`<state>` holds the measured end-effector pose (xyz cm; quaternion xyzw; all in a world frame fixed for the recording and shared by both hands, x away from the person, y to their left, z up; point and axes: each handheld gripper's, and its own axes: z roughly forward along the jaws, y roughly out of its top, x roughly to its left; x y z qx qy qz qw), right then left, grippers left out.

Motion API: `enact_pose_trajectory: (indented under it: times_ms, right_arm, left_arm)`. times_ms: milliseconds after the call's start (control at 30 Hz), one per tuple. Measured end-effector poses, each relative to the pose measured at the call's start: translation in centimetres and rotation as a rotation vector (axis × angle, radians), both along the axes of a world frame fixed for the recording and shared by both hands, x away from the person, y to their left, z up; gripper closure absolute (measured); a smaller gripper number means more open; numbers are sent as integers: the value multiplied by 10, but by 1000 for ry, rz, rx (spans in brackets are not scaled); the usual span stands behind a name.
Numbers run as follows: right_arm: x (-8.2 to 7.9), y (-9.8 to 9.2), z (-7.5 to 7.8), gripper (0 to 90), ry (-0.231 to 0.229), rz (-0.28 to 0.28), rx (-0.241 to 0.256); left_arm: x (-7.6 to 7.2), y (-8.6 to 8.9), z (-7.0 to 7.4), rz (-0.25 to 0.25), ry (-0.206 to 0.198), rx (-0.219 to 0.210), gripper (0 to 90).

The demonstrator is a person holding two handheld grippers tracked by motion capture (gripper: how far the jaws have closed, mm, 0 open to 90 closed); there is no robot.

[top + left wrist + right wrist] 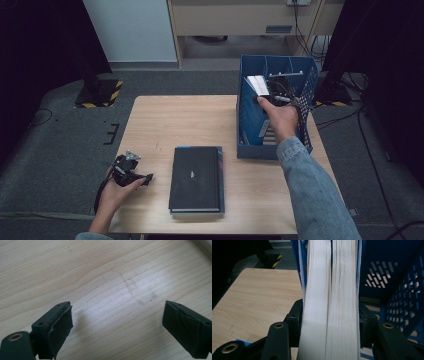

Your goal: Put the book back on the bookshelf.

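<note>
My right gripper (276,94) is shut on a thick white-paged book (256,84), held upright over the blue file rack (248,122) at the table's right. In the right gripper view the book's page edges (329,277) face me, with a seam down their middle, and a black finger (295,313) presses on each side. The blue rack's perforated wall (387,272) stands behind. A black book (196,179) lies flat at the table's front centre. My left gripper (131,170) hovers left of it, open (117,307) over bare wood (100,270).
The wooden table (190,120) has bare room at the back left. A stand base with yellow-black stripes (100,94) sits on the floor beyond the left corner. Cables (370,150) trail over the floor at the right.
</note>
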<state>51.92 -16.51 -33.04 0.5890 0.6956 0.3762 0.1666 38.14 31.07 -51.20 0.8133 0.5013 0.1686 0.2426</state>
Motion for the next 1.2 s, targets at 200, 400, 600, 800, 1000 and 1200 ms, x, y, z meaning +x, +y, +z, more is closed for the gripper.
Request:
enact_pose_trajectory:
  times_ms: [200,400,600,800,1000,1200]
  right_arm:
    - [0,2,0,546,-2,6,-12]
    - [-1,3,1,588,-6,-1,-30]
    - [-4,8,2,594,-9,-26,-30]
    - [-2,8,3,597,-14,-43,-25]
    - [2,8,7,599,-18,-64,-20]
    - [8,12,11,599,-29,-69,-28]
  left_arm:
    - [0,0,0,-1,2,6,88]
    - [0,0,-1,-2,5,9,88]
    - [0,0,-1,-1,4,9,88]
    - [0,0,-1,-3,6,12,89]
    - [0,0,-1,-4,7,15,89]
    - [0,0,-2,-5,10,20,90]
